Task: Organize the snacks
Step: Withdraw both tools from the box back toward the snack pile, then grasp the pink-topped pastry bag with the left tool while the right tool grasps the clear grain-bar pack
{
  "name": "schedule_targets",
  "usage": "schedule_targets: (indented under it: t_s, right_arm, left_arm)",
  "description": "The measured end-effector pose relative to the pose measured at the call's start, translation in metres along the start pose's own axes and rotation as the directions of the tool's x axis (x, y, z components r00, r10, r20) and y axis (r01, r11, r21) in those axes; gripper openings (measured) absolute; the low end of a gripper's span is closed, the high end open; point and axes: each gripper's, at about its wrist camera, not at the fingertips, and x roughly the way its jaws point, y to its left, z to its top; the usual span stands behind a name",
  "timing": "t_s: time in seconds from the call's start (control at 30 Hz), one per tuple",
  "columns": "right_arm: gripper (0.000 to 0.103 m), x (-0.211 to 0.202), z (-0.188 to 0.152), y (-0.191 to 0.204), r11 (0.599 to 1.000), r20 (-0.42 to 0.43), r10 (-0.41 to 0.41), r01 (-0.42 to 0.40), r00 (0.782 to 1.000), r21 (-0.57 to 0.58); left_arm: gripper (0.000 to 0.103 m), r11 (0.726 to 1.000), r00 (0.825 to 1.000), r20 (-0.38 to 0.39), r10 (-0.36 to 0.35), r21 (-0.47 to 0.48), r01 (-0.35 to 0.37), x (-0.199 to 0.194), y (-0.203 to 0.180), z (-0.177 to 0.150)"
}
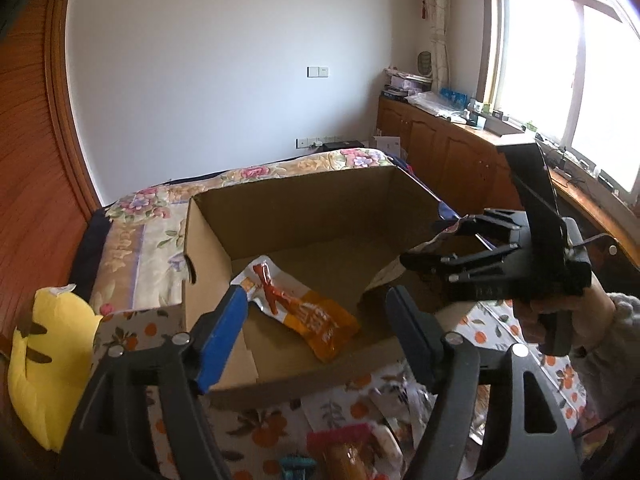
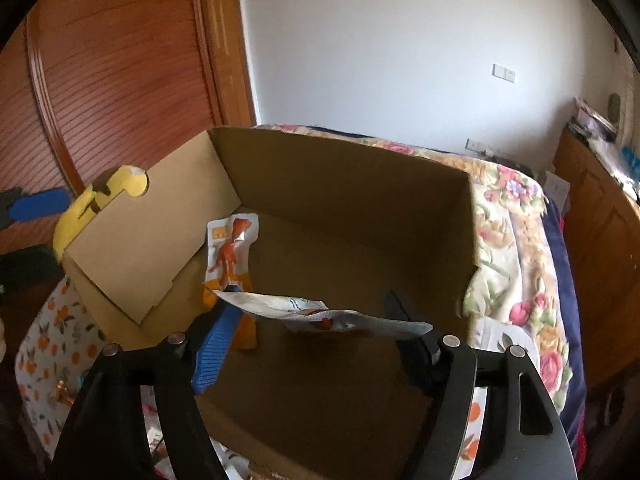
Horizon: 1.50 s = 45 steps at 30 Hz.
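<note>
**White snack packet over box, both claws wide**

Lay flat across the spread right gripper (image 2: 312, 320), white snack packet (image 2: 320, 314), over the near part of the cardboard box (image 2: 344, 176). Draped across both fingers, not pinched; whether resting on them or already dropping, could not tell. Looked thin, light, floppy foil; likely slippery, contents possibly crushable. Best taken by the flat sealed edge, gentle squeeze, not the puffed middle.

Rested on the box floor, orange snack packet (image 1: 308, 312), toward the box's left wall, one end propped up against it. Same soft, crinkly type by the look.

Spread wide with nothing between the jaws, left gripper (image 1: 316, 308), above the box's near edge, pointed down at the orange packet. Gripped the right tool's handle at the box's right side, a person's hand (image 1: 560, 316).

Lay in front of the box, outside it, more snacks (image 1: 352, 452) on the orange-print cloth (image 1: 264, 432). Sat left of the box, yellow plush toy (image 1: 48, 360). Judged sorting barely begun.
</note>
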Motion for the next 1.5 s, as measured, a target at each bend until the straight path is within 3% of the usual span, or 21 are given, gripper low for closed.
schedule_targets:
  t_s: [0.13, 0.37, 0.63, 0.9, 1.03, 1.27, 1.5]
  right_arm:
    - [0.081, -0.012, 0.000, -0.001, 0.999, 0.012, 0.007, -0.007, 1.000, 0.031]
    - [0.081, -0.050, 0.003, 0.010, 0.999, 0.072, -0.005, 0.003, 0.997, 0.039]
    - [0.082, -0.101, -0.027, 0.025, 0.999, 0.113, -0.014, 0.011, 0.994, 0.031]
    - [0.083, -0.130, -0.075, 0.035, 0.999, 0.110, -0.008, 0.004, 0.994, 0.043]
    - [0.084, -0.130, -0.104, 0.039, 0.998, 0.098, 0.001, -0.007, 0.995, 0.067]
    - [0.084, -0.106, -0.147, 0.043, 0.995, 0.059, 0.017, -0.023, 0.998, 0.101]
    - [0.083, -0.065, -0.168, 0.042, 0.989, 0.011, 0.013, -0.014, 1.000, 0.144]
  left_arm:
    - [0.074, 1.000, 1.000, -0.024, 0.016, 0.017, -0.016, -0.014, -0.005, -0.010]
    - [0.074, 0.992, 0.996, 0.013, 0.088, 0.089, -0.089, -0.045, -0.015, -0.028]
    - [0.074, 0.997, 0.998, 0.004, 0.062, 0.049, -0.062, -0.067, -0.013, -0.052]
    - [0.074, 0.999, 1.000, -0.020, -0.013, 0.040, 0.014, -0.081, -0.014, -0.081]
    - [0.074, 0.998, 0.996, -0.058, -0.066, 0.018, 0.068, -0.074, -0.017, -0.099]
    - [0.074, 0.996, 0.993, -0.077, -0.091, 0.016, 0.093, -0.060, -0.029, -0.125]
    - [0.071, 0.996, 0.990, -0.108, -0.090, -0.013, 0.089, -0.035, -0.029, -0.144]
